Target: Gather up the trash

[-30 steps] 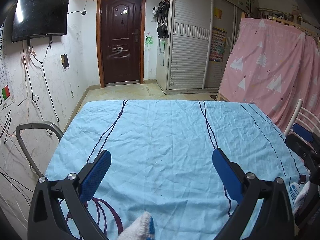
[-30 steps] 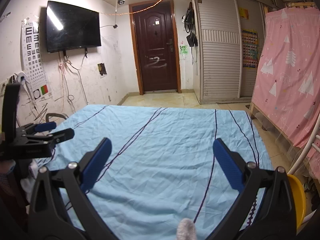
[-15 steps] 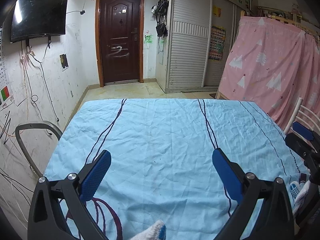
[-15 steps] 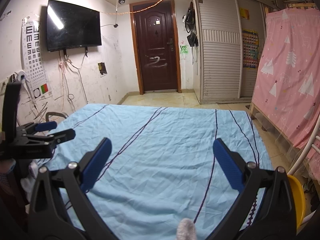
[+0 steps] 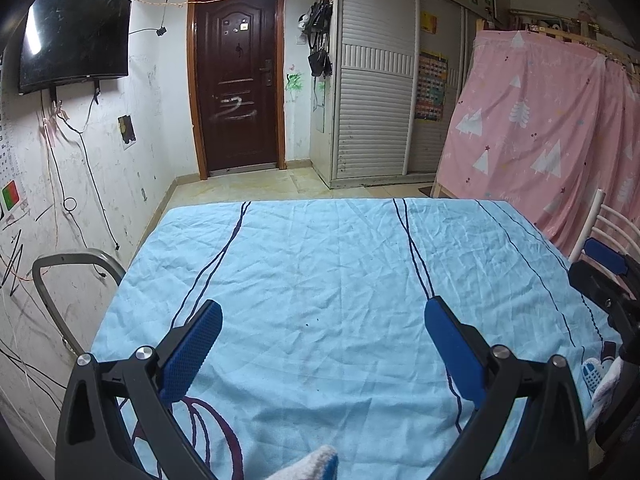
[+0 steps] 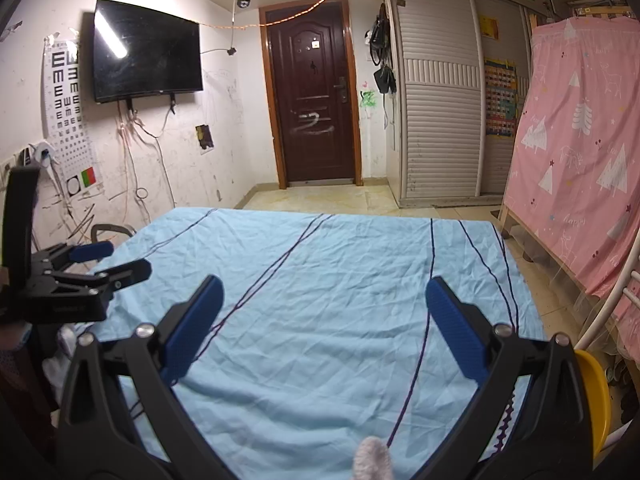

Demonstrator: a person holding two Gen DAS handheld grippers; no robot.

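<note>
Left gripper [image 5: 320,336] and right gripper [image 6: 324,312] both hover over the blue sheet [image 5: 320,264]. Jaws spread wide, nothing held.

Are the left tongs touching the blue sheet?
Apart. The right wrist view shows the left tongs from the side, hovering above the blue sheet.

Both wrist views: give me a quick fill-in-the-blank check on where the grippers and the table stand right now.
1. The left gripper is ____.
2. The right gripper holds ____.
3. The cloth on the table is light ____.
4. The door past the table is ____.

Missing words: open; nothing; blue; closed
</note>
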